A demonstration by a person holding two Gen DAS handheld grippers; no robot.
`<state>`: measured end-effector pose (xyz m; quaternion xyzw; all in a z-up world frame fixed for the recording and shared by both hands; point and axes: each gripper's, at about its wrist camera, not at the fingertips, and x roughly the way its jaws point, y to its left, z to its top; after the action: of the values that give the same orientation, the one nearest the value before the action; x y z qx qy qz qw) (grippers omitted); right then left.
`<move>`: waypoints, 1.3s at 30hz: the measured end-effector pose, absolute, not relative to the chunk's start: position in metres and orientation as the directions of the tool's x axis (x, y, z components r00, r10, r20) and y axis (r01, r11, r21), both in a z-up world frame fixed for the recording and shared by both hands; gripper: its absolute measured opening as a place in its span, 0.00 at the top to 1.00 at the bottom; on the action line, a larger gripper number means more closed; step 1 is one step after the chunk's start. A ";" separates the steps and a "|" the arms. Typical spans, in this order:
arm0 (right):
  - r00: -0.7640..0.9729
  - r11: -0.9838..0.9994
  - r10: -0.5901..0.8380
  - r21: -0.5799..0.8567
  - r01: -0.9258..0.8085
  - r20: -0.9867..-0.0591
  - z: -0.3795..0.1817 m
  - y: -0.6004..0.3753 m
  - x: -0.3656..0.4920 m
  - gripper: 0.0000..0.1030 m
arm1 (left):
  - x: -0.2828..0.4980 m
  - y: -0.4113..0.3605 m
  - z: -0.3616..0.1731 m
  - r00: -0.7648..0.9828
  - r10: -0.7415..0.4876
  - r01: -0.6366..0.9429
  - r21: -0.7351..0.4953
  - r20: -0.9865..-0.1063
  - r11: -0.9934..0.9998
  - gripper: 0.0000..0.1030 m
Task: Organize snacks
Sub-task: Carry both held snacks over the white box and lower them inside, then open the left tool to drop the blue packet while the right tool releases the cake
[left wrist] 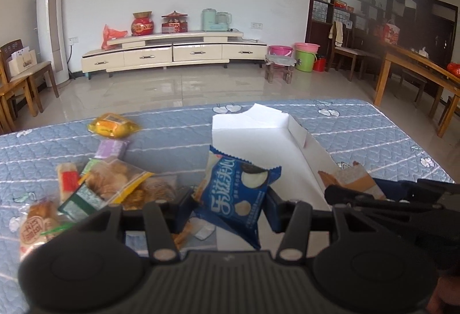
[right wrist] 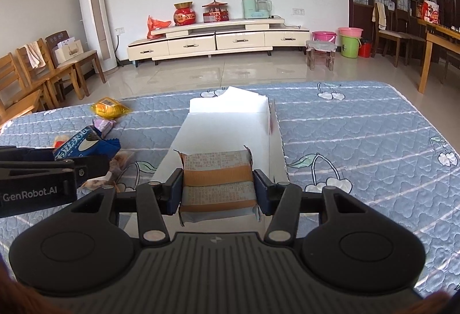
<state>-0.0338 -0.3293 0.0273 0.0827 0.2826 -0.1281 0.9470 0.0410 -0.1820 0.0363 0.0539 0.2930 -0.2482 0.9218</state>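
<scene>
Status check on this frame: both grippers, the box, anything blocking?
Left gripper shut on blue packet. Right gripper shut on brown packet, over the white box. Box empty, nothing blocking.

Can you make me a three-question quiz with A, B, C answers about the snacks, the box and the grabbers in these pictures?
1. Where is the yellow snack packet?
A. inside the white box
B. on the blue quilted cover, left of the white box
C. in the right gripper

2. What colour is the cookie packet in the left gripper?
A. blue
B. red
C. green

3. What is the right gripper doing?
A. hanging open with nothing in it
B. pressing on the box wall
C. gripping a brown-and-white snack packet over the white box

Answers:
1 B: it lies on the blue quilted cover, apart from the box.
2 A: the wrapper is blue with a dark sandwich cookie pictured.
3 C: both pads press the packet's sides above the box floor.
</scene>
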 end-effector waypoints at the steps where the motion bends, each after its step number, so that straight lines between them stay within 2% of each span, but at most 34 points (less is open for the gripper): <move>1: 0.805 0.953 -0.195 0.085 0.290 -0.560 0.026 -0.329 -0.034 0.38 | 0.041 -0.185 0.034 0.702 -0.426 0.492 -0.045 -0.571 0.870 0.50; 39: 0.780 0.947 -0.220 0.064 0.315 -0.586 0.025 -0.338 -0.027 0.38 | 0.047 -0.210 0.005 0.662 -0.426 0.514 -0.040 -0.616 0.857 0.50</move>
<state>-0.0271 -0.3382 0.0252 0.0791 0.2996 -0.1421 0.9401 0.0468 -0.2095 0.0053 0.0688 0.3194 -0.2585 0.9091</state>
